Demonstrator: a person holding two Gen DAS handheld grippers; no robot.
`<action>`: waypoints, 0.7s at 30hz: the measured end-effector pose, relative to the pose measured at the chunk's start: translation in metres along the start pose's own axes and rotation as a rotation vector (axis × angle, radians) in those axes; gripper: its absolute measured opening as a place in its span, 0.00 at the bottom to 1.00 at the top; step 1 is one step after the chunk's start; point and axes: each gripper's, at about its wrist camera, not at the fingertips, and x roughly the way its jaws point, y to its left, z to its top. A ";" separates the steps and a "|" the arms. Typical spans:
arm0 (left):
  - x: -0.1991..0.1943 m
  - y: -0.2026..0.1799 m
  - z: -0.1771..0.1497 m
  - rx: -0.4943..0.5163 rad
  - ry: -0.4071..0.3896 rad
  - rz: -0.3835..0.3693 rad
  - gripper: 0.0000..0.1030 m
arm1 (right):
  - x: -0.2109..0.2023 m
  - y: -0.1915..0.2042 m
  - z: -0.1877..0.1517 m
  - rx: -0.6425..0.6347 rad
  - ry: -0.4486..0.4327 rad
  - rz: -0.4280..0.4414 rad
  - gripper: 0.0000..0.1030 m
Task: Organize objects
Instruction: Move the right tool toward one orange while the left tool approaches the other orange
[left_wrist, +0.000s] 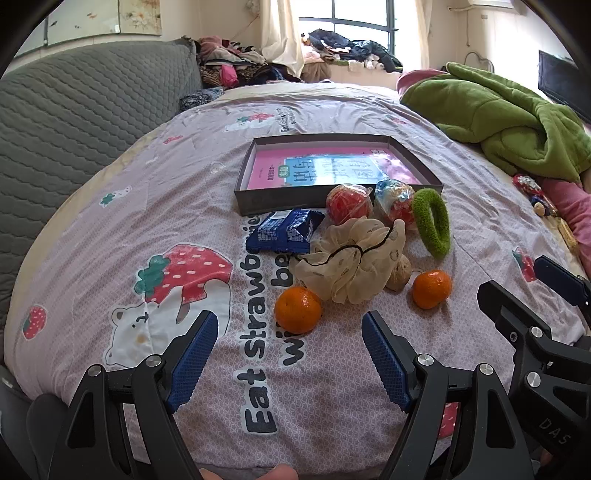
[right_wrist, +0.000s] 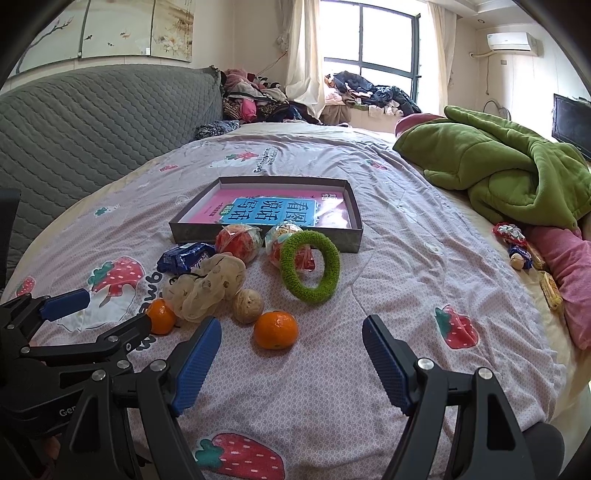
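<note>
A shallow grey box (left_wrist: 258, 201) (right_wrist: 207, 230) holding a pink and blue book lies on the bed. In front of it sit two wrapped red snacks (left_wrist: 347, 203) (right_wrist: 238, 242), a blue packet (left_wrist: 284, 230) (right_wrist: 184, 256), a green fuzzy ring (left_wrist: 432, 221) (right_wrist: 310, 271), a cream scrunchie (left_wrist: 351, 258) (right_wrist: 203, 286), a walnut (left_wrist: 399, 275) (right_wrist: 247, 306) and two tangerines (left_wrist: 298, 310) (left_wrist: 431, 288) (right_wrist: 276, 329) (right_wrist: 160, 316). My left gripper (left_wrist: 288, 356) hangs open just short of the near tangerine. My right gripper (right_wrist: 291, 360) is open too, nothing between its fingers.
A green blanket (left_wrist: 509, 118) (right_wrist: 517, 173) and pink cloth are heaped at the right with small wrapped sweets (right_wrist: 517, 251) beside them. A grey quilted headboard (left_wrist: 74, 122) runs along the left. Piled clothes lie by the window.
</note>
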 end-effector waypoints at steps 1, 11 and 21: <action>-0.001 0.000 0.000 -0.001 -0.002 0.000 0.79 | 0.000 0.000 0.000 0.001 -0.002 -0.001 0.76; -0.002 0.001 0.003 -0.002 -0.010 -0.004 0.79 | -0.002 -0.001 0.003 0.005 -0.013 -0.001 0.76; 0.007 0.007 0.002 -0.014 0.024 -0.028 0.79 | 0.003 -0.001 0.001 0.004 0.008 0.008 0.76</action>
